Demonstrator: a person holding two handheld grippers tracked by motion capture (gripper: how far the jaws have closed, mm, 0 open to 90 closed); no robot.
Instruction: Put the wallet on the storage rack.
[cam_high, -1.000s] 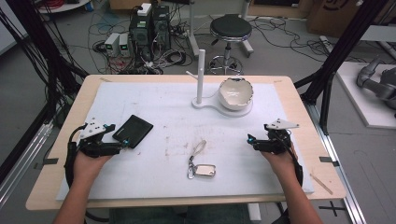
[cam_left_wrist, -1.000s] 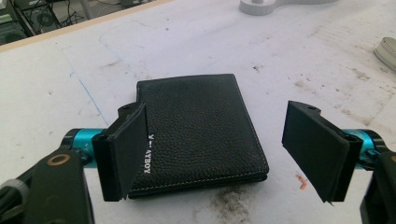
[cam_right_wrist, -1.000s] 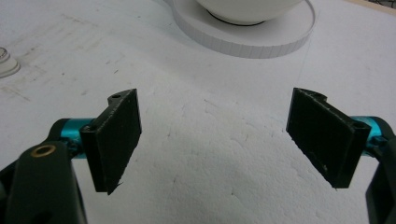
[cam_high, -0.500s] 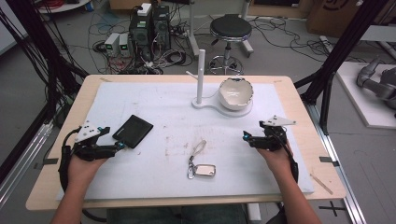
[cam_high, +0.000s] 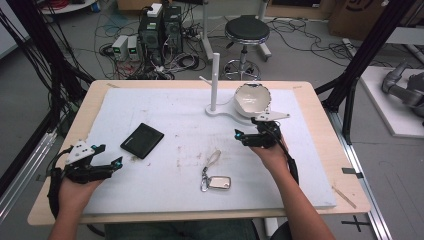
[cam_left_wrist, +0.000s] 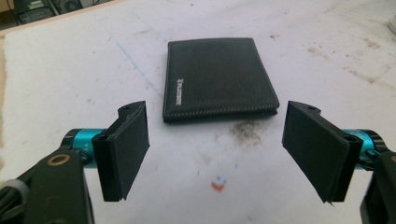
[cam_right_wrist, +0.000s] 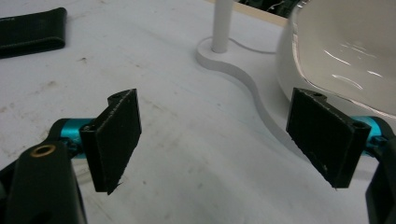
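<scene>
We hold the left hand-held gripper (cam_left_wrist: 215, 154) wide open just short of the black wallet (cam_left_wrist: 217, 78) lying flat on the white surface (cam_high: 300, 170), the right hand-held gripper (cam_right_wrist: 215, 140) equally wide beside the white bowl (cam_right_wrist: 355, 51), which a careless swing could knock.
</scene>
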